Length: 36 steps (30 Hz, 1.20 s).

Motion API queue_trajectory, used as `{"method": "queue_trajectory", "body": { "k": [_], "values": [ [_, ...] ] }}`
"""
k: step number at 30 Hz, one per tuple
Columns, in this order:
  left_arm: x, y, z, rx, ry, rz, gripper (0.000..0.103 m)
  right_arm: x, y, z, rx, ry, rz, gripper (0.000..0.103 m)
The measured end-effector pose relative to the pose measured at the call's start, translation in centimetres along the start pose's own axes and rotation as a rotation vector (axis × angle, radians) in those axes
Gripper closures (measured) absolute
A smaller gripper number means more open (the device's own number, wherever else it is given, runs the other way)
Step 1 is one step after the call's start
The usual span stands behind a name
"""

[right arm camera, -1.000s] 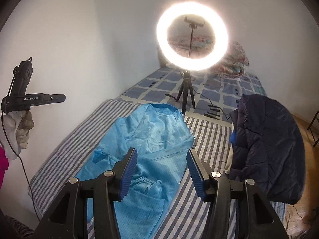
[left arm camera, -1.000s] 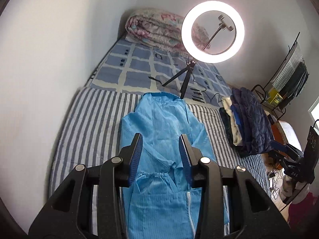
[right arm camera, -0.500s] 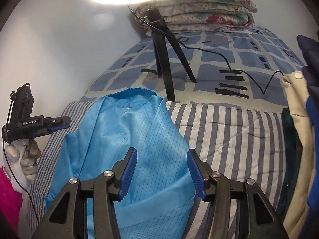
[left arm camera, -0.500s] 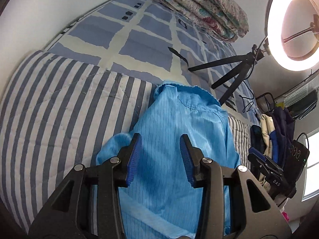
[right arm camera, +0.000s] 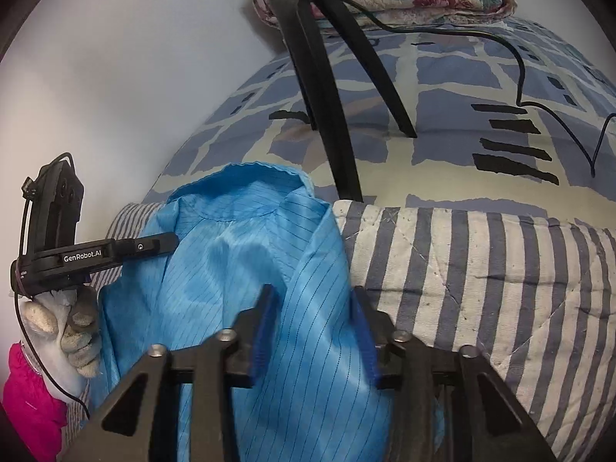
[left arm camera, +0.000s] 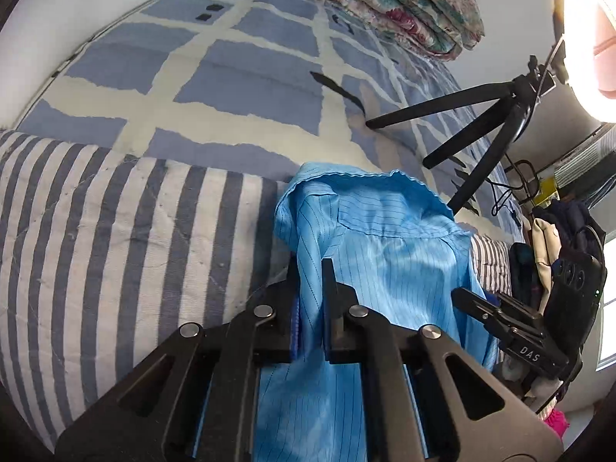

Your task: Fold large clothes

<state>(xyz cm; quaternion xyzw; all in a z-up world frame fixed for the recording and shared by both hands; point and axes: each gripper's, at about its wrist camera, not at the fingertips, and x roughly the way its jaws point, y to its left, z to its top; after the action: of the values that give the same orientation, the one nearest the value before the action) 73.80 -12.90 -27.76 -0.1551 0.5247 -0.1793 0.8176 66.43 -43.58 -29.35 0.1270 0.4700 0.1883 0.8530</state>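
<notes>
Both wrist views sit close over the bed — sharing the blue coat (left arm camera: 385, 261).

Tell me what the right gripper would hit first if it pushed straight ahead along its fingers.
The right gripper already straddles the blue garment, so more of that cloth comes first. Beyond its collar, probably the black tripod leg standing on the bed; depth is unclear.

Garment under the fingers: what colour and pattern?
Shiny light-blue garment with thin dark pinstripes; clearest in the right wrist view.
</notes>
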Motion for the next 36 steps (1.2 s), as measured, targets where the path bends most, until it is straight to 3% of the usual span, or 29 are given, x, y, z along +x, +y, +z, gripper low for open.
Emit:
{"method": "queue_trajectory", "body": {
  "k": [2, 3, 10, 16, 20, 28, 36],
  "values": [
    [-0.4, -0.4, -0.2, 0.008, -0.025, -0.003, 0.100, -0.2, 0.4, -0.2, -0.008, -0.018, -0.006, 0.095],
    [-0.8, -0.6, -0.4, 0.010, -0.042, -0.007, 0.101, -0.6, 0.6, -0.2, -0.011, -0.031, -0.008, 0.098],
    [-6.4, -2.7, -1.9, 0.049, -0.165, -0.038, 0.102, -5.7, 2.7, -0.3, -0.013, -0.155, 0.004, 0.103],
    [-12.9, -5.0, -4.7, 0.094, -0.237, -0.078, 0.102, -11.5, 7.0, -1.7, -0.076, -0.226, 0.000, 0.103],
    [-18.1, -6.6, -8.3, 0.129, -0.272, -0.105, 0.102, -15.9, 9.8, -4.3, -0.119, -0.245, -0.001, 0.103],
    [-26.8, -7.7, -18.8, 0.185, -0.266, -0.056, 0.102, -24.3, 13.7, -12.7, -0.173, -0.243, -0.007, 0.103],
    [-28.3, -5.3, -30.3, 0.169, -0.186, -0.044, 0.102, -25.6, 16.7, -23.5, -0.197, -0.144, 0.001, 0.103]
  ]
}}
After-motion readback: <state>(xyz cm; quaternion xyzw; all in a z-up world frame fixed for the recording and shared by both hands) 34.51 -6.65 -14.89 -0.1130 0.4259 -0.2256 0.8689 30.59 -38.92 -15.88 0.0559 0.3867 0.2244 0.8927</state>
